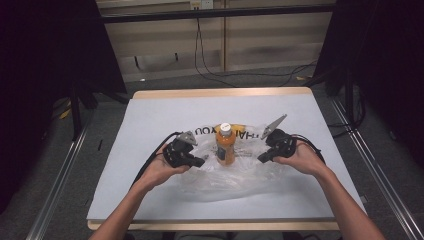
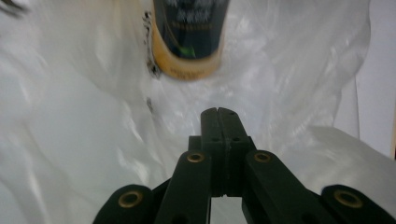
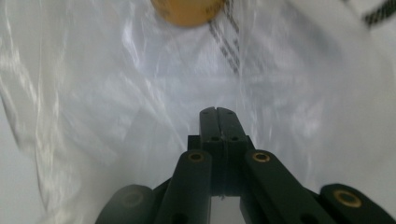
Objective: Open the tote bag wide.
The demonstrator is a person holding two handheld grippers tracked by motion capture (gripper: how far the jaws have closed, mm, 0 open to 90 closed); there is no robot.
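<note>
Standing upright near the middle of the table [image 1: 150,107], a bottle [image 1: 225,145] of orange drink with a white cap is seen on a clear plastic bag [image 1: 235,182] that is spread, crumpled, over the grey table top. Black lettering is printed on the bag just behind the bottle. The bottle is flanked by 2 grippers, 1 in each hand. The left gripper [image 1: 199,162] is held just to the left of the bottle, its tip aimed at the bottle's lower part and kept apart from it. In the left gripper view its 2 jaws are pressed flat together, with no clear sign of film between them; whether a fold of bag is pinched cannot be told. Beyond the tip [image 2: 219,114] the bottle's [image 2: 189,42] dark label and orange base are shown, with glossy bag [image 2: 84,140] all around. The right gripper [image 1: 261,158] is held on the other side, a little farther from the bottle, tip down over the bag. In the right gripper view its jaws [image 3: 218,114] are likewise closed against each other above the film [image 3: 116,93], and the bottle's orange base [image 3: 187,11] is cut by the top edge. Both forearms are brought in from the near edge of the table.
</note>
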